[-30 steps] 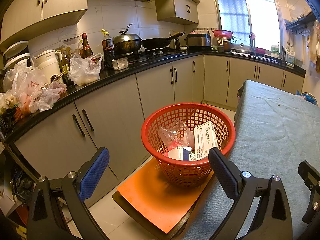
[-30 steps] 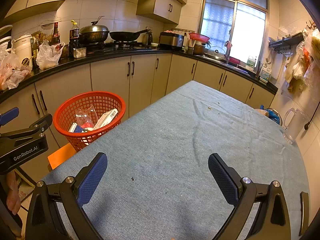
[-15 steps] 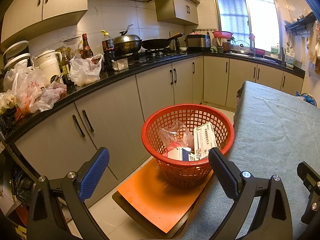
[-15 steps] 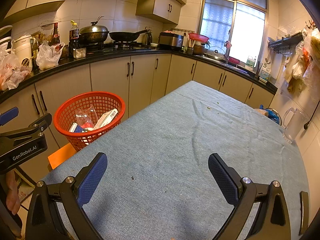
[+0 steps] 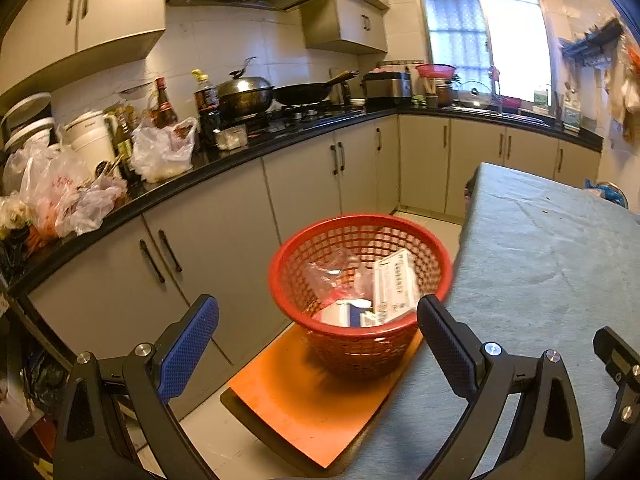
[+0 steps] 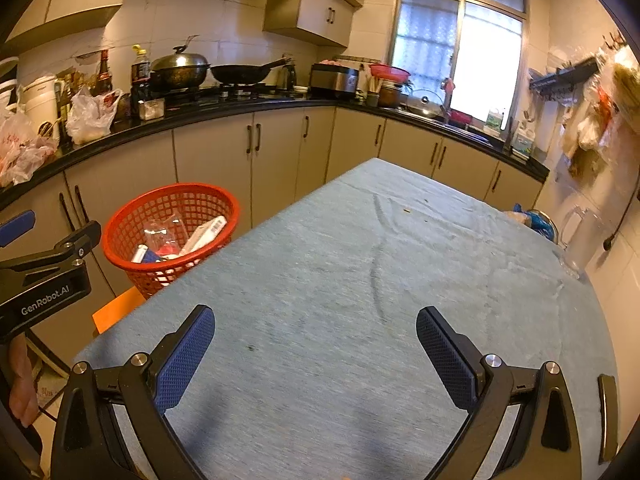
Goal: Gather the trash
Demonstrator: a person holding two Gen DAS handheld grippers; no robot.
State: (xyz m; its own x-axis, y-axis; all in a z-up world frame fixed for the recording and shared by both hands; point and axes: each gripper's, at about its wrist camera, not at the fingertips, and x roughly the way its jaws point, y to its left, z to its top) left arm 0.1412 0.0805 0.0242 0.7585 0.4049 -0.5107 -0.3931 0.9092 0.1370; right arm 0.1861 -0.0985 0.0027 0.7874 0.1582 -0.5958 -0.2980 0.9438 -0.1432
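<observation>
A red mesh basket [image 5: 436, 256] [image 6: 120, 232] stands on an orange stool [image 5: 304, 404] beside the table. Inside it lie a white box [image 5: 394, 284], a clear plastic bag [image 5: 332, 276] and other packaging. My left gripper [image 5: 318, 324] hangs open just in front of the basket, nothing between its fingers. My right gripper [image 6: 314, 336] is open and empty above the blue-grey tablecloth [image 6: 360, 280]. The left gripper's body [image 6: 44, 280] shows at the left edge of the right wrist view.
Grey cabinets under a black counter [image 5: 224, 168] curve along the left and back walls. Plastic bags [image 5: 160, 152], bottles, a wok and pans crowd the counter. A clear jug [image 6: 576, 236] and a blue bag [image 6: 540, 224] sit by the table's far right edge.
Both views have shifted slightly: the basket sits a little lower in the left wrist view and a little higher in the right wrist view. Both grippers stay open and empty.
</observation>
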